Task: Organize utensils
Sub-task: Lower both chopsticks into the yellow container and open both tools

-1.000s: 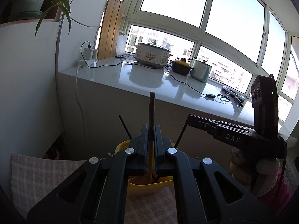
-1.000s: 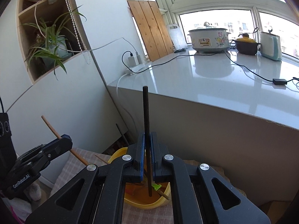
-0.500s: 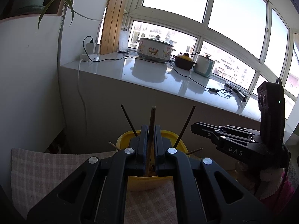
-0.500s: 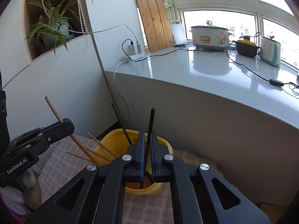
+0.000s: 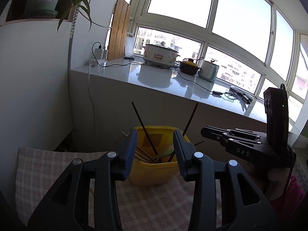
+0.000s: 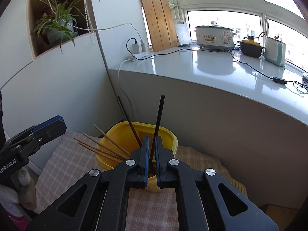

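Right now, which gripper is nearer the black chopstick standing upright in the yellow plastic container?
Right. The right gripper is shut on that black chopstick above the container; the left gripper, just opened, holds nothing beside it.

Left claw (image 5: pixel 155 144) agape, right claw (image 6: pixel 151 150) clamped

Home kitchen/balcony nook: slow cooker (image 6: pixel 213 37) & kettle (image 6: pixel 274 51) on windowsill counter (image 6: pixel 211 73), potted plant (image 6: pixel 57 26).
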The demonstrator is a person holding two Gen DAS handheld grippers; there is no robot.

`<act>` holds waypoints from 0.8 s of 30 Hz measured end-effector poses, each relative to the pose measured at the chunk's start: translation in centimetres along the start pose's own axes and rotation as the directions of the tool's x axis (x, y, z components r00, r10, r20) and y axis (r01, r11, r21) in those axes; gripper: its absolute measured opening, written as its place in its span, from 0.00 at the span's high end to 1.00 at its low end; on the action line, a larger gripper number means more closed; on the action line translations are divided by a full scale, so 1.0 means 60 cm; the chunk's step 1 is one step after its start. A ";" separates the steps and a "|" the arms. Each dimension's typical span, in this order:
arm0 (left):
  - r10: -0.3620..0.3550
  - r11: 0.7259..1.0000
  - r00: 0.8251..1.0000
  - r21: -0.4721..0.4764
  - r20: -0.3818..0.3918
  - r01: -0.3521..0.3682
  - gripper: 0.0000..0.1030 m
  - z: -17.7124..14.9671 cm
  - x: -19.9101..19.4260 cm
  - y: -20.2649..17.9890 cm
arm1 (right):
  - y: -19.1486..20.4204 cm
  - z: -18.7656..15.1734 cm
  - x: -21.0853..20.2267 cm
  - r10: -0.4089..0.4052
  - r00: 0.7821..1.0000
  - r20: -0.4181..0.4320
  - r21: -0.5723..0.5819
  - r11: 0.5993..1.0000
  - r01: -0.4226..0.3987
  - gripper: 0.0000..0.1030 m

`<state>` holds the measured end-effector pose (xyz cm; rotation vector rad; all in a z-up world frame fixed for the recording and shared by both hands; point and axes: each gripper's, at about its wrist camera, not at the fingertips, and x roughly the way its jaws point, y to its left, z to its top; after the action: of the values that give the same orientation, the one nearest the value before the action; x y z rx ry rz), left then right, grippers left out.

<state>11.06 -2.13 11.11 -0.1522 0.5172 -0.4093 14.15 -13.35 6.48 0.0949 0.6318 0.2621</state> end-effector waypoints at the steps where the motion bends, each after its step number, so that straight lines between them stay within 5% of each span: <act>1: 0.005 1.000 1.000 -0.001 0.000 -0.005 0.61 -0.006 -0.009 0.003 | 0.006 -0.004 -0.005 0.001 1.000 0.002 -0.010 1.000 -0.001 0.96; 4: 0.025 1.000 1.000 -0.018 -0.005 -0.025 0.37 -0.031 -0.035 0.017 | 0.026 -0.016 -0.016 0.004 1.000 0.009 -0.037 0.999 -0.003 0.91; 7: 0.051 0.998 0.998 -0.027 -0.020 -0.051 0.33 -0.059 -0.058 0.030 | 0.045 -0.028 -0.024 0.020 1.000 0.006 -0.062 0.998 -0.020 0.78; 11: 0.106 0.993 0.994 -0.051 -0.036 -0.108 0.20 -0.101 -0.086 0.053 | 0.066 -0.044 -0.030 0.043 0.999 -0.010 -0.078 0.996 -0.043 0.77; 16: 0.137 0.985 0.985 -0.094 -0.108 -0.148 0.19 -0.157 -0.104 0.078 | 0.087 -0.070 -0.030 0.090 0.995 -0.043 -0.086 0.992 -0.093 0.60; 24: 0.197 0.966 0.956 -0.125 -0.218 -0.227 0.19 -0.257 -0.118 0.107 | 0.139 -0.135 0.017 0.131 0.972 -0.193 -0.134 0.978 -0.158 0.59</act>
<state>-0.19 6.05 -0.56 -0.1974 0.7597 -0.1751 8.36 -5.00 0.79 -0.0271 0.7880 0.4621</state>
